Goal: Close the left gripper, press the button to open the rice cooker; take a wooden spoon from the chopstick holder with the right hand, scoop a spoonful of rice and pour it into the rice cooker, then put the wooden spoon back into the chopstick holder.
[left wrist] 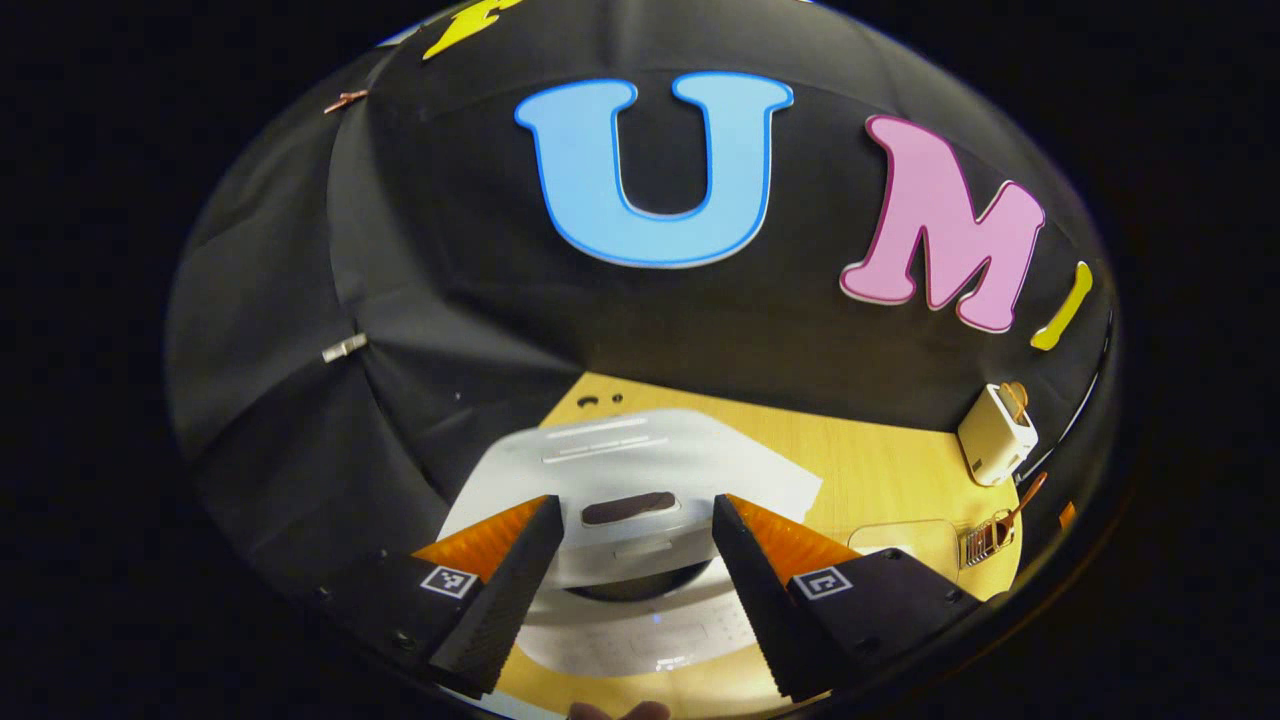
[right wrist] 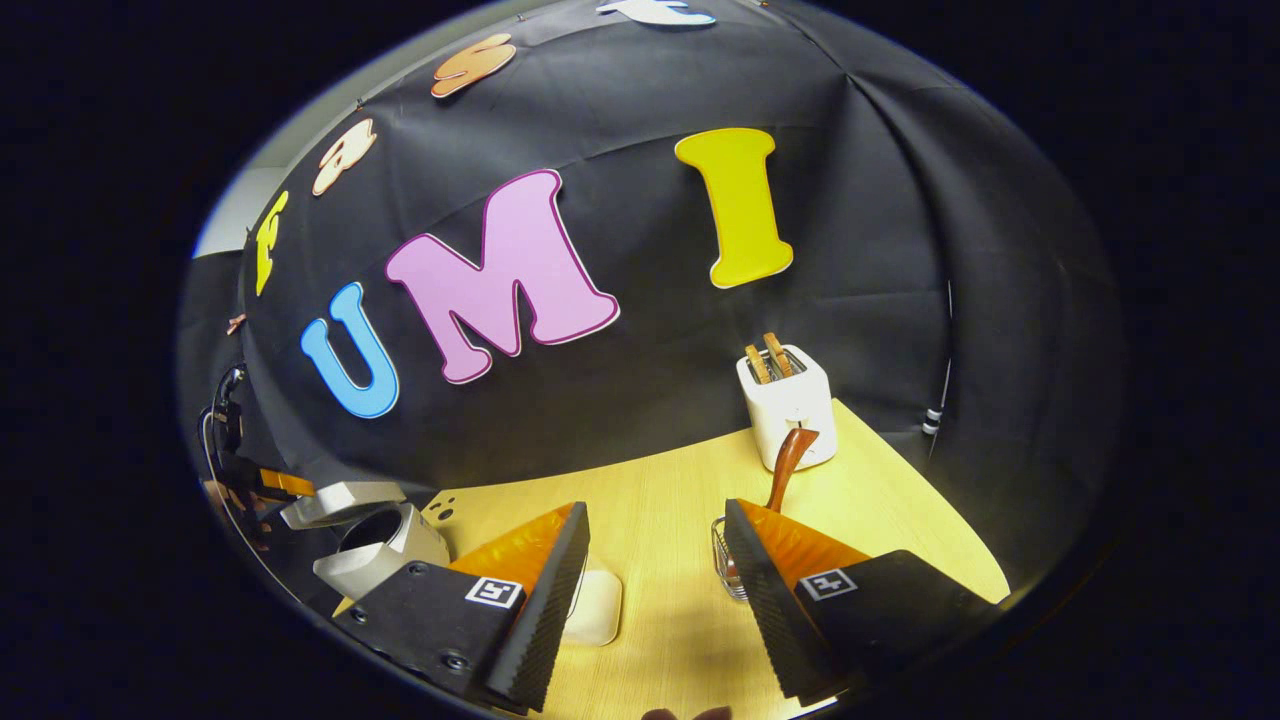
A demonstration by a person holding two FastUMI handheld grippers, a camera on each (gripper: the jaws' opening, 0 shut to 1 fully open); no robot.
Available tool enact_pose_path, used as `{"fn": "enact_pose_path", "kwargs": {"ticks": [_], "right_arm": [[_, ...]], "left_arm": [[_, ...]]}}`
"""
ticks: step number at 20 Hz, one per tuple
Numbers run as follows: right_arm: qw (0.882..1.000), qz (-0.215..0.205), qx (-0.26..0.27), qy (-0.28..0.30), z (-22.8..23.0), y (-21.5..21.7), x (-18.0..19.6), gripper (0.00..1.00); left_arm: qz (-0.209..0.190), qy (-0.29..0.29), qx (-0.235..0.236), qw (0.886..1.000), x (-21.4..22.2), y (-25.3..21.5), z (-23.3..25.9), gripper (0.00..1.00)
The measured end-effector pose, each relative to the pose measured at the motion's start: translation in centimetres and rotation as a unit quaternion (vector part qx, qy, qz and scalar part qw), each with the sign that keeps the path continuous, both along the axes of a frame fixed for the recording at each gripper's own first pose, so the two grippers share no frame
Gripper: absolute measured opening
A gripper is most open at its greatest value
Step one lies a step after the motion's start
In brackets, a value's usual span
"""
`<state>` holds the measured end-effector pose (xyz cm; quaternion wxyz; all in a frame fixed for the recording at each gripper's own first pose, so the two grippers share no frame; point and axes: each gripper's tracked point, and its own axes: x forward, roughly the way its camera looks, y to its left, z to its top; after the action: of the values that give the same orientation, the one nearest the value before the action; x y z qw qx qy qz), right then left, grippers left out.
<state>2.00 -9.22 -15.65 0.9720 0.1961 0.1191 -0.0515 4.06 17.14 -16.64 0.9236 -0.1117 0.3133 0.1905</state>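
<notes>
On the wooden table (right wrist: 660, 520), wire chopstick holder (right wrist: 722, 560) holding wooden spoon (right wrist: 788, 462); rice cooker (left wrist: 630, 480) open; left gripper (left wrist: 637, 545) and right gripper (right wrist: 657, 555) spread wide, empty.

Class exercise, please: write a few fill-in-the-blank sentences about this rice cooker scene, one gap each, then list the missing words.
1. The rice cooker lid stands ____.
2. The wooden spoon stands in the wire ____ holder.
3. Two slices of bread stick up from the white ____.
4. The fingers of the right hand-held gripper are spread ____, holding nothing.

Missing words: open; chopstick; toaster; apart
</notes>
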Motion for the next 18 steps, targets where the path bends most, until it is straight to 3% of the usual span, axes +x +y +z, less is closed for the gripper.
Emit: {"fn": "enact_pose_path", "kwargs": {"ticks": [9, 18], "right_arm": [[0.999, 0.033, 0.010, 0.004, -1.3, 0.4, 1.2, 0.84], [0.998, 0.058, 0.020, 0.011, -2.5, 0.4, 1.9, 0.85]], "left_arm": [[0.003, 0.088, -0.048, 0.995, -0.3, -0.4, -5.8, 0.98], [-0.011, 0.199, -0.093, 0.975, -1.0, -0.9, -8.7, 0.99]]}}
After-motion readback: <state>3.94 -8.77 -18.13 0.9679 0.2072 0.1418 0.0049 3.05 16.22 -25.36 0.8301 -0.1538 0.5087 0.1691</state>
